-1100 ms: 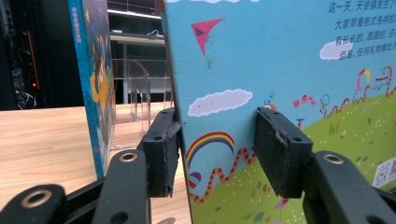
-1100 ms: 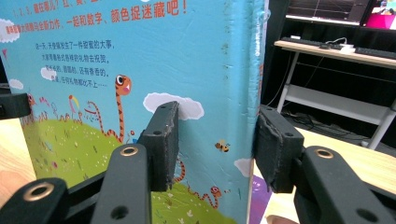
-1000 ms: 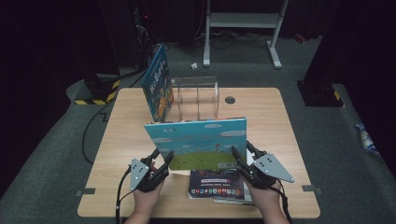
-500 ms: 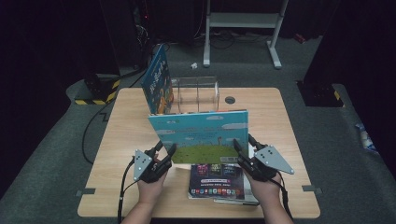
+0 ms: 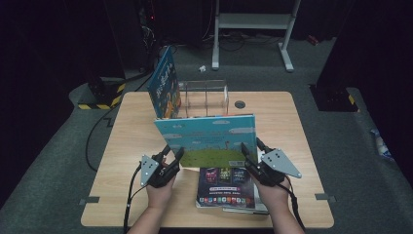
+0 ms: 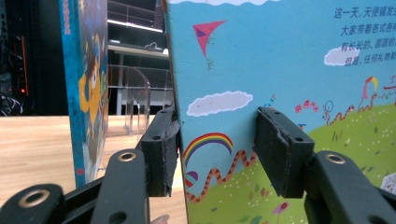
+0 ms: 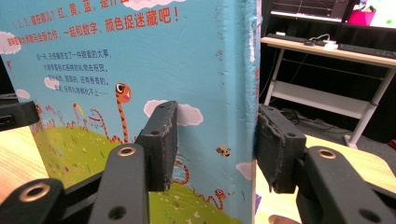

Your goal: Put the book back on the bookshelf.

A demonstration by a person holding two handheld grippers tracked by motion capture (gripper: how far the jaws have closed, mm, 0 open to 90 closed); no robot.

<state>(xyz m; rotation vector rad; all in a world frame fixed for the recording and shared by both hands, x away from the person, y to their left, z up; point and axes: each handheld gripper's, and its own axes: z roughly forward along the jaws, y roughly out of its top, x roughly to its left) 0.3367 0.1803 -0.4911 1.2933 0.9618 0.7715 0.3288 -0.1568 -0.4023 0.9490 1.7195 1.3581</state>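
Two grippers hold one picture book (image 5: 207, 139) upright above the wooden table (image 5: 126, 146). Left gripper (image 5: 168, 158): jaws straddle the book's left edge, one pad behind it and one against the front cover, pinching it. Right gripper (image 5: 251, 155): jaws clamp the right edge at the spine in the same way. One stack of magazines (image 5: 229, 187) lies flat beneath the book. One clear acrylic rack (image 5: 204, 97) stands behind, with one further book (image 5: 163, 87) leaning upright at its left end.
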